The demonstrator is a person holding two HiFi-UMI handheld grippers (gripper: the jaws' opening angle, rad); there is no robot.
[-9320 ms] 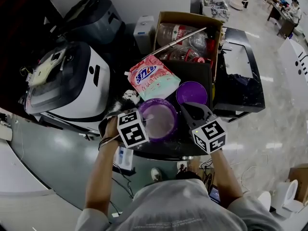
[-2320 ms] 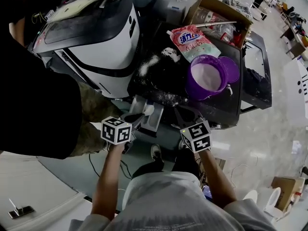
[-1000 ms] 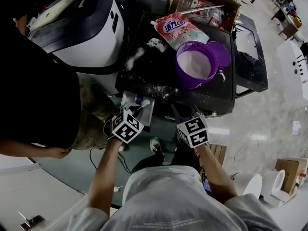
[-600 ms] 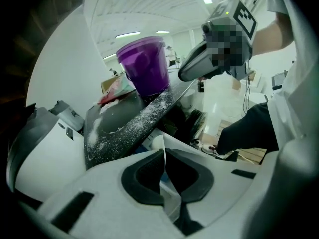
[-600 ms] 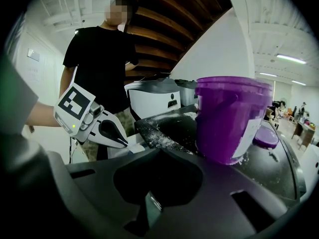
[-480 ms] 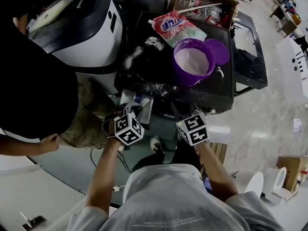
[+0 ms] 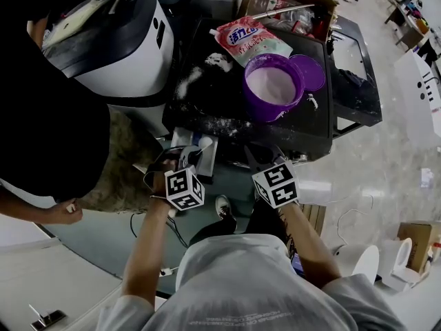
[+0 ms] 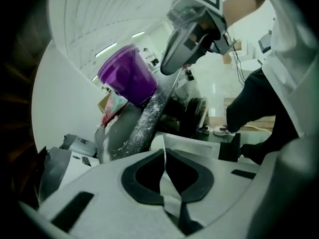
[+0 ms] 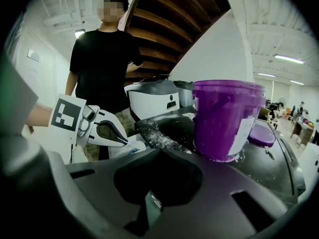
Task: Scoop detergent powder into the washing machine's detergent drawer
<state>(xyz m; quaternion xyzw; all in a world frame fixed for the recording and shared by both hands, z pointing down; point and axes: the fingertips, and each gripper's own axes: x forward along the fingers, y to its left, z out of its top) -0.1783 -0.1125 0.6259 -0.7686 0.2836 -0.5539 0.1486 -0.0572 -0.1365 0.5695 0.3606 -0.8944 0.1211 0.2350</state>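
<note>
My left gripper (image 7: 182, 158) is shut on the thin handle of a white scoop (image 8: 167, 180) and hangs over the white detergent drawer (image 7: 198, 143), which juts out below the table's front edge. From the right gripper view, the left gripper (image 9: 119, 139) sits just above that drawer (image 9: 130, 148). The purple tub (image 7: 271, 87) of white powder stands on the black table (image 7: 207, 102), with the tub (image 9: 227, 117) close ahead of my right gripper (image 7: 259, 157). That gripper is shut and holds nothing. The scoop's bowl is hidden.
The washing machine (image 7: 110, 36) stands left of the table. A pink detergent bag (image 7: 249, 38), the purple lid (image 7: 309, 73) and a cardboard box (image 7: 293, 5) are at the back. Spilled powder (image 7: 189, 81) dusts the tabletop. A bystander in black (image 9: 102, 66) stands at left.
The left gripper went from the purple tub down to the drawer with the scoop. In the last second it drew back slightly. The right gripper barely moved.
</note>
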